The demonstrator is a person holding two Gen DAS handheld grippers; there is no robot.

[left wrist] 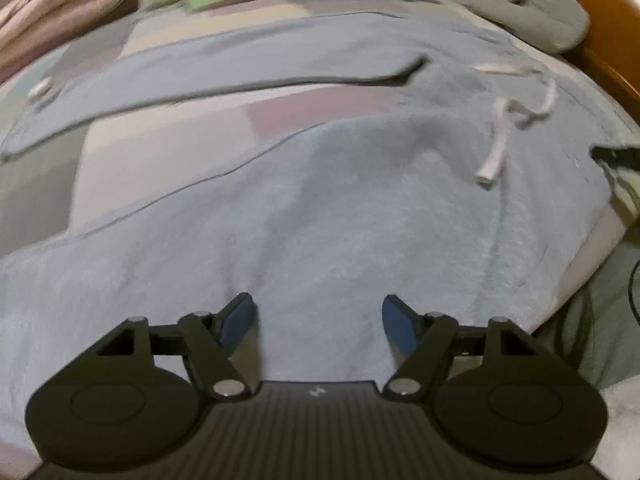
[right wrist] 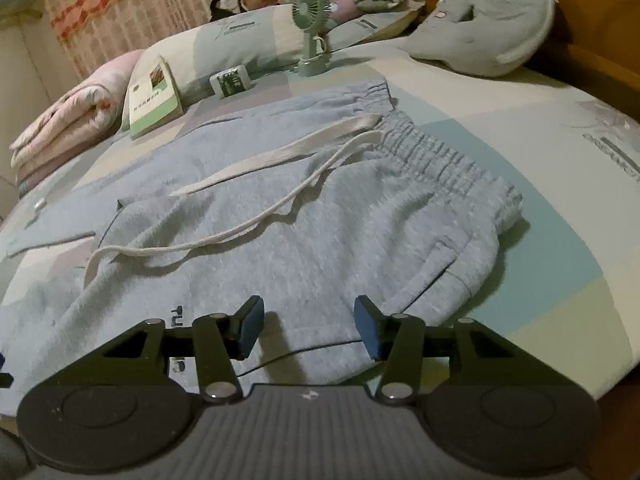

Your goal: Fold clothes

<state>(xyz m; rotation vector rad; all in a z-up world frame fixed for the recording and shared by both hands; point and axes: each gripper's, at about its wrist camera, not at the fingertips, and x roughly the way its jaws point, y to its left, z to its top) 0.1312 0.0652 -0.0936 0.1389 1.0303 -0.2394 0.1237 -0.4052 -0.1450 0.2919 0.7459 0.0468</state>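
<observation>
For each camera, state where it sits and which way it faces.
Left wrist: behind the open left tongs, angled down at a leg of the light blue sweatpants.
Right wrist: behind the open right tongs, facing across the waistband toward the pillows and fan.
Shared: sweatpants, white drawstring, book.

Bed with pastel patchwork sheet, bearing light blue sweatpants spread flat, a green book, a small desk fan, pillows, a grey cushion and a folded pink blanket.
</observation>
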